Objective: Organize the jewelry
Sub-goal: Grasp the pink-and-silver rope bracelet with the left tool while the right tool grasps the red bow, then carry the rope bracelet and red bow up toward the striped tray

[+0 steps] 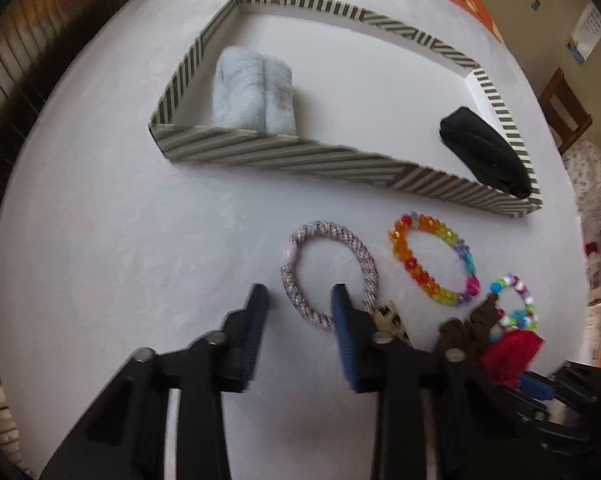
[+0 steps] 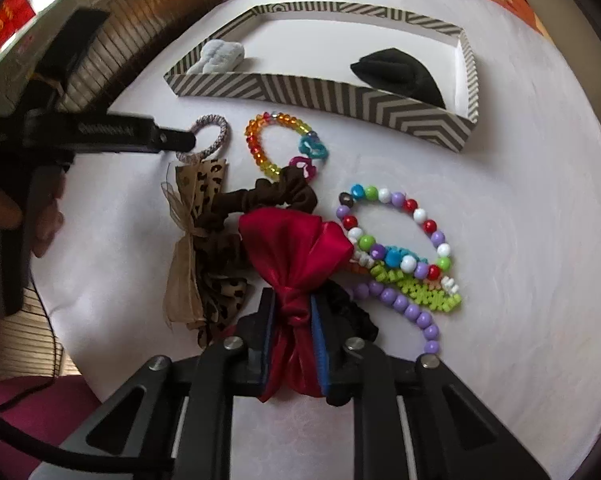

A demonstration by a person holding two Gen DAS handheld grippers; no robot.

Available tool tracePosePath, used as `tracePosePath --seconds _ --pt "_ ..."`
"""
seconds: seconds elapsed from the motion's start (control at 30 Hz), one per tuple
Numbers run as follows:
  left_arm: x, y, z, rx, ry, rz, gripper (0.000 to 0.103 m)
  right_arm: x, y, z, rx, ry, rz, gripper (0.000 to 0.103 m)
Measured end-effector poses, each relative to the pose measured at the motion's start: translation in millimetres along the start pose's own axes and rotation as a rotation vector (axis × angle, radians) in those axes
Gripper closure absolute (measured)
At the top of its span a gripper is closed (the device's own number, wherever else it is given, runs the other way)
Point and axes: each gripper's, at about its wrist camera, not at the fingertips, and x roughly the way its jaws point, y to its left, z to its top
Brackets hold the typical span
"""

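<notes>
Red bow (image 2: 296, 248) between right gripper (image 2: 294, 312) fingers.

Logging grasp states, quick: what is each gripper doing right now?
Left gripper: open, straddling the braided bracelet, holding nothing.
Right gripper: closed on the red satin bow.

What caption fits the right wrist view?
Right hand-held gripper shut on red satin bow, bracelets scattered before the striped tray.

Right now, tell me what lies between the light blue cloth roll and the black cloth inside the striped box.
Nothing: between the light blue cloth roll and the black cloth, only the striped box and its bare white floor show, in both wrist views.
</notes>
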Motion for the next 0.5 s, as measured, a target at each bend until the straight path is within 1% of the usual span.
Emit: tracePosePath --seconds 0.03,0.07,0.1,0.17,0.27,0.37,0.5 --pt "2 -1 1 0.003 0.007 -0.006 0.094 -1 -2 0 0.013 -0.004 0.017 0.086" --pt "1 -1 2 0.004 -0.004 -0.007 0.100 -4 -4 0 0.025 -0.008 0.037 0.087" --pt "2 1 3 -0.001 0.002 -0.021 0.102 -6 -6 0 0.030 -0.012 0.044 0.087" --pt "2 4 3 -0.016 -0.003 -0.046 0.103 -12 -8 1 0.037 -0.025 0.058 0.087" --pt "-6 12 3 -0.033 -0.017 -0.078 0.103 -22 -11 5 0.060 -0.051 0.103 0.087" --pt "-23 18 1 -0.044 -0.047 -0.096 0.103 -36 -15 8 0.077 -0.080 0.135 0.087" --pt "-41 23 0 -0.050 -0.082 -0.108 0.103 -49 -17 17 0.085 -0.112 0.157 0.087"
